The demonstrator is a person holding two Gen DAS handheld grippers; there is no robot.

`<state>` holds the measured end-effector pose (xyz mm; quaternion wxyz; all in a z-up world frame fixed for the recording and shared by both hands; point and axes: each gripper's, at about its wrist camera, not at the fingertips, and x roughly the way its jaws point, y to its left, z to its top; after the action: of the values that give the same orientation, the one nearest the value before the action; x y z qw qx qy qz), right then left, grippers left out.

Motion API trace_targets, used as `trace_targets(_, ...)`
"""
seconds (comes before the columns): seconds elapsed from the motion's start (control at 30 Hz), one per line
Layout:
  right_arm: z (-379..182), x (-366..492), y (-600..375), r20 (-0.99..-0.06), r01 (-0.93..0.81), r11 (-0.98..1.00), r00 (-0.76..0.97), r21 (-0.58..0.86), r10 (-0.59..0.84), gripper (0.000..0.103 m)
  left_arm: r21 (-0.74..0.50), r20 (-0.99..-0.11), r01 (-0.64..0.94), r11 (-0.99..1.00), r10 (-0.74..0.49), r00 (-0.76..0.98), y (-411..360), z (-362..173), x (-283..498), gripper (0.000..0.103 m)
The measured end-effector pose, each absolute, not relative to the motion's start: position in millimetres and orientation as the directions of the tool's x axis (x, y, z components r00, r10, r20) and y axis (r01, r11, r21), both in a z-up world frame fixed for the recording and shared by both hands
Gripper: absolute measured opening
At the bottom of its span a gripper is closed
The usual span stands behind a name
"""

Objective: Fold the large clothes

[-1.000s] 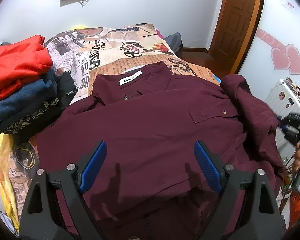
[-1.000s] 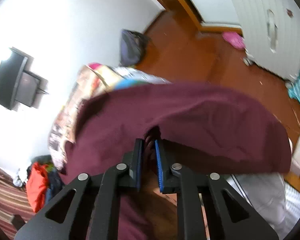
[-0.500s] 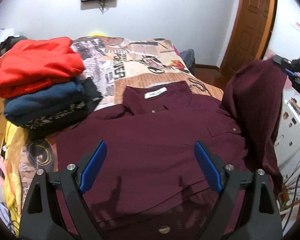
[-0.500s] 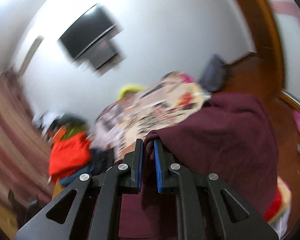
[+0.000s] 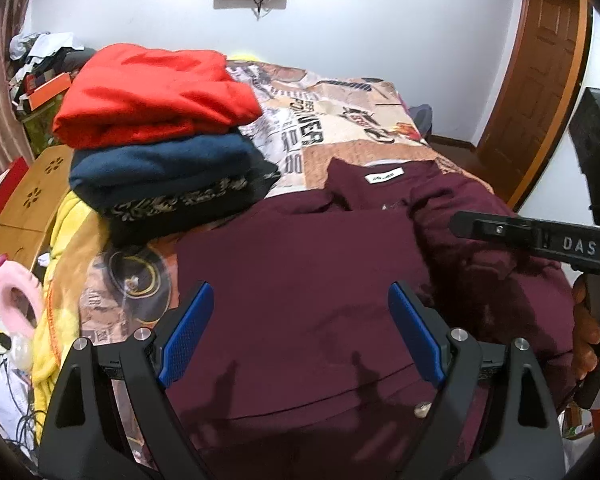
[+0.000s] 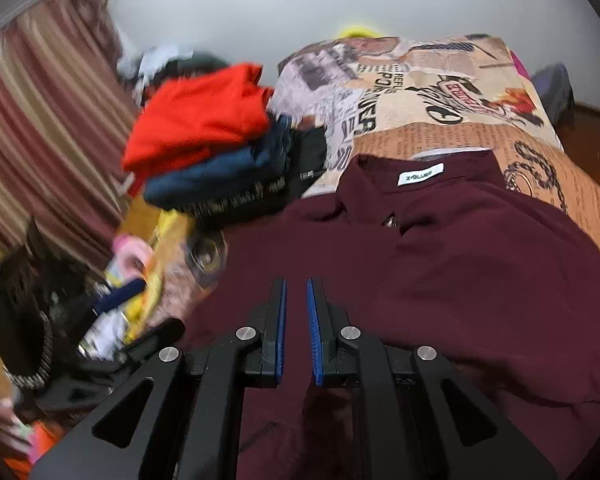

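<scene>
A large maroon shirt point(image 5: 308, 264) lies flat on the bed with its collar and white label point(image 5: 383, 177) at the far end. Its right sleeve point(image 5: 480, 248) is folded over the body. My left gripper point(image 5: 300, 320) is open and empty above the shirt's lower part. My right gripper point(image 6: 296, 312) hovers over the shirt point(image 6: 460, 264); its jaws stand slightly apart with nothing between them. It also shows at the right of the left wrist view point(image 5: 540, 240).
A stack of folded clothes, red point(image 5: 152, 92) on navy point(image 5: 164, 168) on patterned black, sits on the bed's left. The printed bedspread point(image 5: 340, 120) shows beyond the collar. Yellow cloth point(image 5: 60, 248), a wooden stand point(image 5: 32, 200) and clutter lie left. A door point(image 5: 540, 80) is at the right.
My right gripper carried the raised sleeve over, laid it across the shirt and let go; its jaws have parted slightly. My left gripper stayed open and shifted view leftward.
</scene>
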<state>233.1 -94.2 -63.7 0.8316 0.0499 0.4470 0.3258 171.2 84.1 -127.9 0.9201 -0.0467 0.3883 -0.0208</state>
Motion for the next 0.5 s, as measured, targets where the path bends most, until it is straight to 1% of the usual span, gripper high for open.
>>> trace_targets(0.13, -54.5, 228.7, -106.2, -0.724, -0.491, 0.802, 0.407, 0.341, 0.557, 0.012, -0.108, -0.708, 0.006, 0.994, -0.081, 0.701, 84.5, -126.6, 170.8, 0.089)
trace_targets(0.17, -52.6, 232.0, -108.6, -0.722, -0.480, 0.809, 0.418, 0.340, 0.551, 0.016, -0.109, -0.704, 0.012, 0.994, -0.086, 0.705, 82.2, -124.2, 171.2, 0.089)
trace_targets(0.2, -48.7, 231.4, -115.3, -0.718, -0.467, 0.818, 0.434, 0.337, 0.544, 0.024, -0.109, -0.699, 0.022, 0.994, -0.092, 0.709, 78.8, -120.9, 171.7, 0.089)
trace_targets(0.23, -44.2, 230.2, -125.1, -0.710, -0.449, 0.830, 0.462, 0.330, 0.532, 0.029, -0.106, -0.692, 0.035, 0.994, -0.099, 0.715, 74.0, -117.0, 172.8, 0.089)
trace_targets(0.27, -40.5, 230.5, -133.7, -0.699, -0.428, 0.846, 0.497, 0.319, 0.514, 0.039, -0.101, -0.686, 0.048, 0.994, -0.105, 0.720, 68.2, -112.7, 174.1, 0.089)
trace_targets(0.3, -36.2, 228.5, -142.9, -0.688, -0.412, 0.857, 0.526, 0.309, 0.501, 0.047, -0.094, -0.680, 0.064, 0.994, -0.111, 0.725, 62.0, -108.7, 175.4, 0.089)
trace_targets(0.37, -26.1, 224.7, -167.0, -0.664, -0.373, 0.885, 0.592, 0.277, 0.457, 0.049, -0.076, -0.668, 0.101, 0.992, -0.125, 0.733, 47.2, -100.4, 179.1, 0.089)
trace_targets(0.47, -14.2, 221.2, -194.2, -0.658, -0.325, 0.923, 0.652, 0.208, 0.377, 0.051, -0.041, -0.655, 0.165, 0.985, -0.151, 0.740, 19.9, -90.7, 186.5, 0.089)
trace_targets(0.5, -10.7, 220.0, -204.6, -0.654, -0.306, 0.935, 0.672, 0.182, 0.347, 0.053, -0.026, -0.652, 0.195, 0.980, -0.164, 0.741, 7.0, -88.1, 189.5, 0.089)
